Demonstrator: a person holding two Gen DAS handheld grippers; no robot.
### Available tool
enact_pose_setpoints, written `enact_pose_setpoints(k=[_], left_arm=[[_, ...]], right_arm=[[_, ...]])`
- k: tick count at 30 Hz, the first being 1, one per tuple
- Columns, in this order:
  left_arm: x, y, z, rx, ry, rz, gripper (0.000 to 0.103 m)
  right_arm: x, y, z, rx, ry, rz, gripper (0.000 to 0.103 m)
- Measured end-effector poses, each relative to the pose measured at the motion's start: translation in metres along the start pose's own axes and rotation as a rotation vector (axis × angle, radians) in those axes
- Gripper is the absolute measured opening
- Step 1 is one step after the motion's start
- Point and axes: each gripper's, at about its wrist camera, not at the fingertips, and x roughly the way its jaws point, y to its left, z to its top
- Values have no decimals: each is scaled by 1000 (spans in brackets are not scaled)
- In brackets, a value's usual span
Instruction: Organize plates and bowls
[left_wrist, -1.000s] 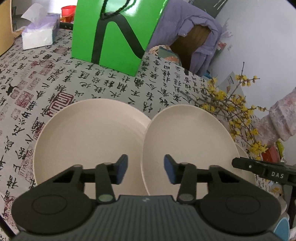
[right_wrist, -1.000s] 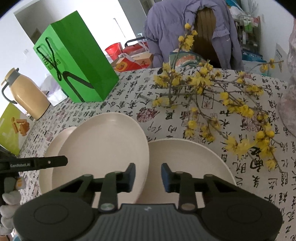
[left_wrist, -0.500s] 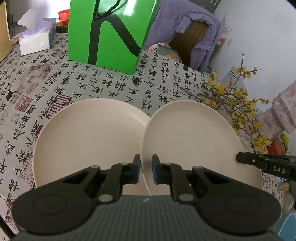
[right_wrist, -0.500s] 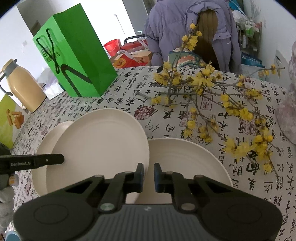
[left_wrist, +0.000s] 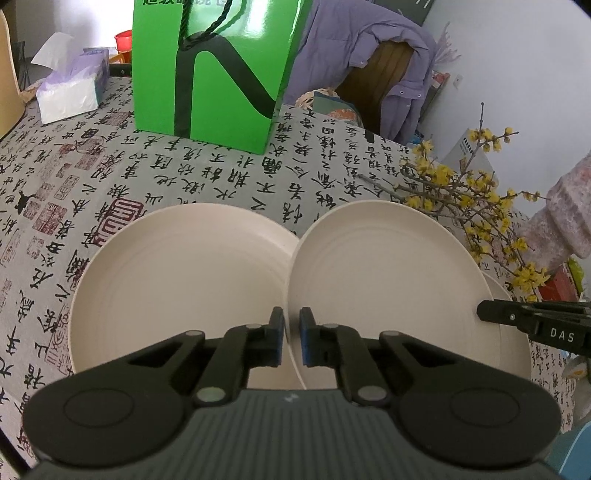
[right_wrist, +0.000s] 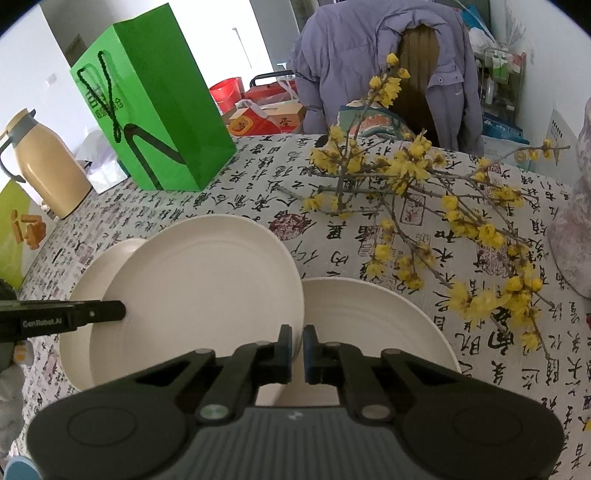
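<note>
Three cream plates lie in a row on the calligraphy tablecloth. The middle plate (left_wrist: 384, 284) (right_wrist: 207, 295) overlaps the left plate (left_wrist: 177, 295) (right_wrist: 96, 266) and sits higher than it. My left gripper (left_wrist: 291, 332) is shut on the middle plate's left rim, which runs down between the blue pads. My right gripper (right_wrist: 297, 345) is shut on the same plate's right rim. Each gripper shows in the other's view as a black finger (left_wrist: 532, 323) (right_wrist: 74, 317) at the plate's far edge. The right plate (right_wrist: 362, 325) (left_wrist: 517, 354) lies flat, partly under the middle one.
A green paper bag (left_wrist: 218, 70) (right_wrist: 155, 129) stands behind the plates. A tissue box (left_wrist: 70, 88) and a beige thermos jug (right_wrist: 44, 166) are at the far left. Yellow blossom branches (right_wrist: 424, 206) (left_wrist: 461, 192) reach over the right plate from a pink vase (left_wrist: 565, 221). A purple jacket (right_wrist: 380, 55) hangs on a chair.
Both grippers' jaws have come together from open onto the middle plate's opposite rims. The hands have barely shifted.
</note>
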Motion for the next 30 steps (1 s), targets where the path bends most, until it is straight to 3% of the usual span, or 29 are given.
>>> enact_pose_setpoints(k=[30], left_arm=[[-10, -10, 7, 27, -32, 17, 9]], right_arm=[[-15, 1, 3, 2, -43, -9, 6]])
